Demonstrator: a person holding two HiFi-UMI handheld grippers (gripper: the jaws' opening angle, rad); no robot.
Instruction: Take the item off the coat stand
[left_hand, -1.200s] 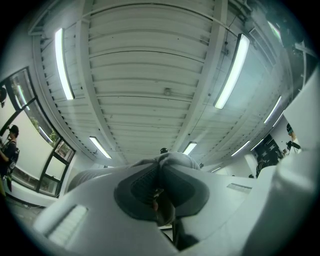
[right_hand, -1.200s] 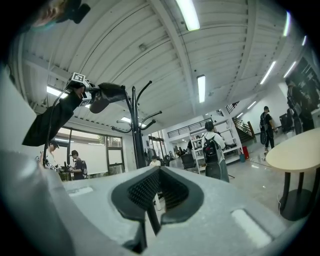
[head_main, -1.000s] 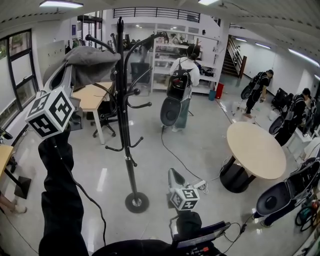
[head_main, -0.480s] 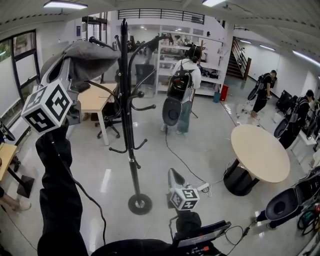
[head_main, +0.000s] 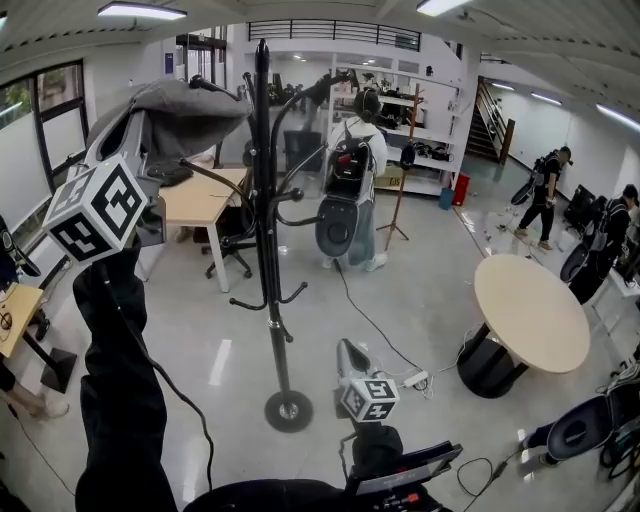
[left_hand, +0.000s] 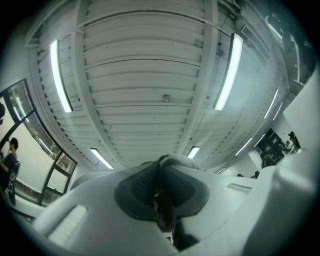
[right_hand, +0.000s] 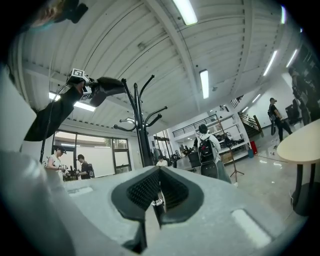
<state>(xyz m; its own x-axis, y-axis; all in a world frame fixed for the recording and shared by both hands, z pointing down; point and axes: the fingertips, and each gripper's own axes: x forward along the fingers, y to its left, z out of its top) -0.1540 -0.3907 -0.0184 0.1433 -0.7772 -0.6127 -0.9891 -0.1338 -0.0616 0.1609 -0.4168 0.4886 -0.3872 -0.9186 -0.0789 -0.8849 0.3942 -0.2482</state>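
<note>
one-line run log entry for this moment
left claw: shut on grey garment | garment: draped over top hook of coat stand | right claw: shut, empty, held low

Grey fabric item (head_main: 185, 108): soft, crumpled cloth, plain grey. It hangs in folds high up, level with the top of the stand and on its left. One fold is pinched between the closed jaws of the left gripper (left_hand: 160, 172). A black hook tip shows just above its upper edge; whether they touch cannot be told.

Coat stand (head_main: 267, 215): a black, slim, upright pole on a round floor base. Curved hook arms branch off at several heights, and the lower hooks are bare.
</note>
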